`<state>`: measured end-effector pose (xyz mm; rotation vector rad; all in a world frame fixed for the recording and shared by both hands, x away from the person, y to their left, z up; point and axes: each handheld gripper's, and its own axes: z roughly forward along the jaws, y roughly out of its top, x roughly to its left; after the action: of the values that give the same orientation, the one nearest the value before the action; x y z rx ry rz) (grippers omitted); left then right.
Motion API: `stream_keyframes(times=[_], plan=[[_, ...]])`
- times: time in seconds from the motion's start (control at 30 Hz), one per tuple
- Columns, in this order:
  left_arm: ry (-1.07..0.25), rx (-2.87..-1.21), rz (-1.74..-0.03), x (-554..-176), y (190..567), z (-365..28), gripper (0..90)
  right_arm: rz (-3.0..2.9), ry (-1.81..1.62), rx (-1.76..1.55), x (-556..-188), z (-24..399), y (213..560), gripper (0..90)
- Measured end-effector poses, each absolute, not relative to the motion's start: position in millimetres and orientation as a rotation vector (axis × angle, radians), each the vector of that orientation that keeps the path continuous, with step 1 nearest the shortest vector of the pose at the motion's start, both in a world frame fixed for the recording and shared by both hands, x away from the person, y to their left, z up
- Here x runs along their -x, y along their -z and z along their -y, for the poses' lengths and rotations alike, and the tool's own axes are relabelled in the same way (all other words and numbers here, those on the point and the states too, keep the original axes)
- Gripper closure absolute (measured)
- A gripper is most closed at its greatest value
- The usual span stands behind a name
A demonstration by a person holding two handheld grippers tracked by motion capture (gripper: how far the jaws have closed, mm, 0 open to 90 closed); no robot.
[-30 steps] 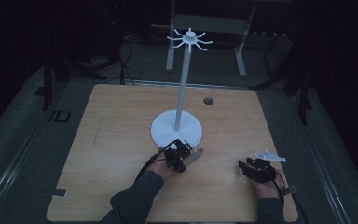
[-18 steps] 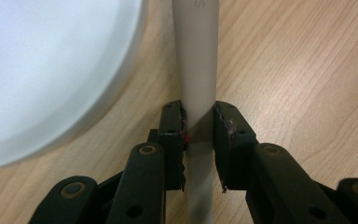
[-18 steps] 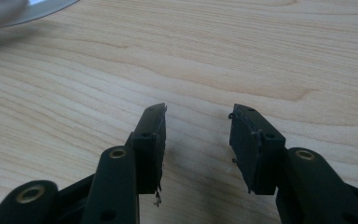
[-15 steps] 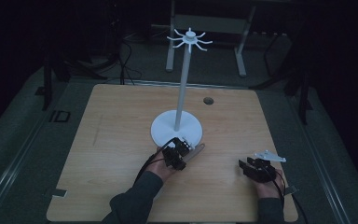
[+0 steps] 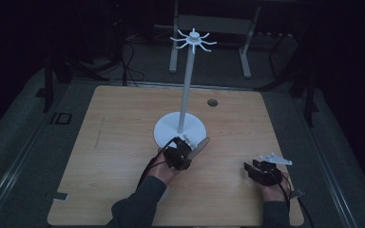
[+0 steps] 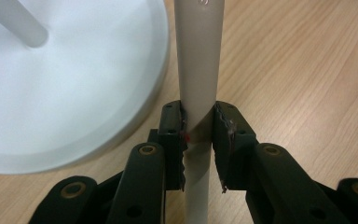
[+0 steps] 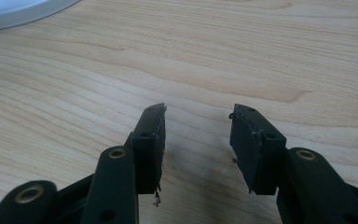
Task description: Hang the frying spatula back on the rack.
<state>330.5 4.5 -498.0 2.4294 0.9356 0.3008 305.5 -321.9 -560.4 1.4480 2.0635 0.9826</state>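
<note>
A white stand has a round base (image 5: 167, 132), a tall pole (image 5: 186, 83) and a ring of hooks (image 5: 193, 40) at its top. It rises at the middle of the wooden table (image 5: 119, 142). Just in front of the base my left gripper (image 5: 185, 148) is shut on a pale beige utensil handle (image 5: 201, 144). In the left gripper view both pads press the handle (image 6: 199, 60), which runs past the base (image 6: 60, 93) and has a small hole near its far end. My right gripper (image 5: 250, 167) rests at the front right, open and empty (image 7: 198, 112) over bare wood.
A small dark round hole (image 5: 212, 102) sits in the table's far right part. A metal frame (image 5: 209, 28) and cables lie on the dark floor behind the table. A grey tab (image 5: 59, 196) lies at the front left edge.
The free end of the handle in my left gripper has shifted slightly away from me, toward the stand's base. The right gripper has stayed where it was.
</note>
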Motion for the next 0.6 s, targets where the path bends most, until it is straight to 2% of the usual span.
stream_keyframes(times=[0.6], plan=[[-0.444, -2.230, -1.019, -322.5, 472.8, -7.9, 74.2, -2.059, -0.979, -1.436, -305.7, 322.1, 560.4, 55.0]])
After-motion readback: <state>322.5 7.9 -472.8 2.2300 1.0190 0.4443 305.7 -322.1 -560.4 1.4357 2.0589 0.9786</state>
